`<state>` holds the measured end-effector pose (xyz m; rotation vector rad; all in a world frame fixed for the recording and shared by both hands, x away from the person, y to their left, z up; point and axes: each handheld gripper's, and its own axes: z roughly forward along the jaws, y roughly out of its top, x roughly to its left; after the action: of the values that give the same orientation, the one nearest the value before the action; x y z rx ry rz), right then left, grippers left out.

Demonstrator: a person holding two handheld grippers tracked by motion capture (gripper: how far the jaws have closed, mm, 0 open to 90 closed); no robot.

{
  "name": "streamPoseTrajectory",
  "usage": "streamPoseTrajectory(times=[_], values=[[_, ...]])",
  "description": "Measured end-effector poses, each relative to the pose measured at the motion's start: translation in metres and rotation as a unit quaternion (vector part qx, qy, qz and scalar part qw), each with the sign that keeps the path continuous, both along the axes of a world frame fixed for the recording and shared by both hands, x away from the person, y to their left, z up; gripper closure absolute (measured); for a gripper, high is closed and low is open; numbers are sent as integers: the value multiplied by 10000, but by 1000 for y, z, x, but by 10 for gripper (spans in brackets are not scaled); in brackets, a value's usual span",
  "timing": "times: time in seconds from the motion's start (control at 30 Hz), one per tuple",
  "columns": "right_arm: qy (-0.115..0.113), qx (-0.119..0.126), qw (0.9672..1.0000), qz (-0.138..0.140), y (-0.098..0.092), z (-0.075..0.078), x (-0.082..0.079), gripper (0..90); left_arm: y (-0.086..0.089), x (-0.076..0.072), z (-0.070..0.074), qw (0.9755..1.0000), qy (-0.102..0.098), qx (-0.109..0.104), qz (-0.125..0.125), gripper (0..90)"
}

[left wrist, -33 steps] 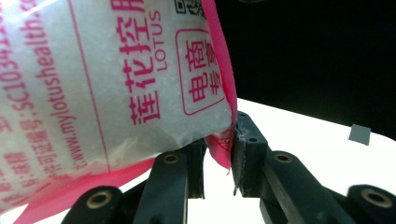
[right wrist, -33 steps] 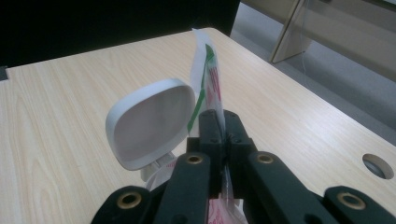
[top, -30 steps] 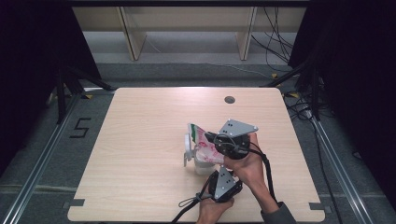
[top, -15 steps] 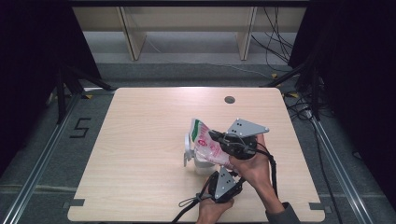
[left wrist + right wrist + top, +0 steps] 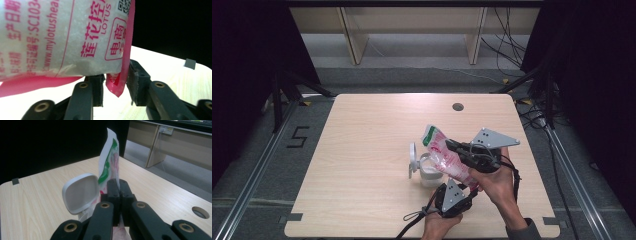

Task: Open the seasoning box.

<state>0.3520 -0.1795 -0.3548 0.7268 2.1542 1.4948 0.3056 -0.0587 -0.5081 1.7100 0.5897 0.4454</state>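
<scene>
The right gripper (image 5: pixel 451 145) is clamped on one pink-and-white bag (image 5: pixel 443 156), its jaws pressed together over the bag's upper part, with the green-trimmed top edge rising just beyond them. The left gripper (image 5: pixel 115 85) sits below and nearer the person; its jaws have just been opening and now stand apart around the bag's pink bottom corner, the pads not pressing it. Just left of the right gripper stands one white container (image 5: pixel 428 172), its hinged lid (image 5: pixel 80 192) raised upright; its inside cannot be made out. One wooden table (image 5: pixel 362 150) lies beneath.
</scene>
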Motion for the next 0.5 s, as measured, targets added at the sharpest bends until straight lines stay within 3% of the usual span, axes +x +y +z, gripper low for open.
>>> streamPoseTrajectory(times=[0.13,0.17,0.27,0.3,0.33,0.37,0.5], values=[[99,155,9998,73,-5,-1,-2,900,-1,-1,-1,9998,95,-145,-23,642],[77,192,9998,7,-8,-2,-3,900,0,0,0,10000,70,-11,-19,641],[182,336,9993,57,-13,-2,-4,900,1,0,0,10000,72,56,-29,623],[36,302,9995,5,-16,-2,-3,900,-2,-2,-1,9998,128,-122,-28,620],[66,335,9994,18,-19,-3,-4,900,-2,-2,-1,9998,131,-117,-38,620],[159,469,9987,95,-20,-4,-4,900,1,-1,0,9999,96,64,-51,620],[236,578,9980,26,-28,-7,-4,900,-1,-2,-2,9999,159,30,-48,613]])
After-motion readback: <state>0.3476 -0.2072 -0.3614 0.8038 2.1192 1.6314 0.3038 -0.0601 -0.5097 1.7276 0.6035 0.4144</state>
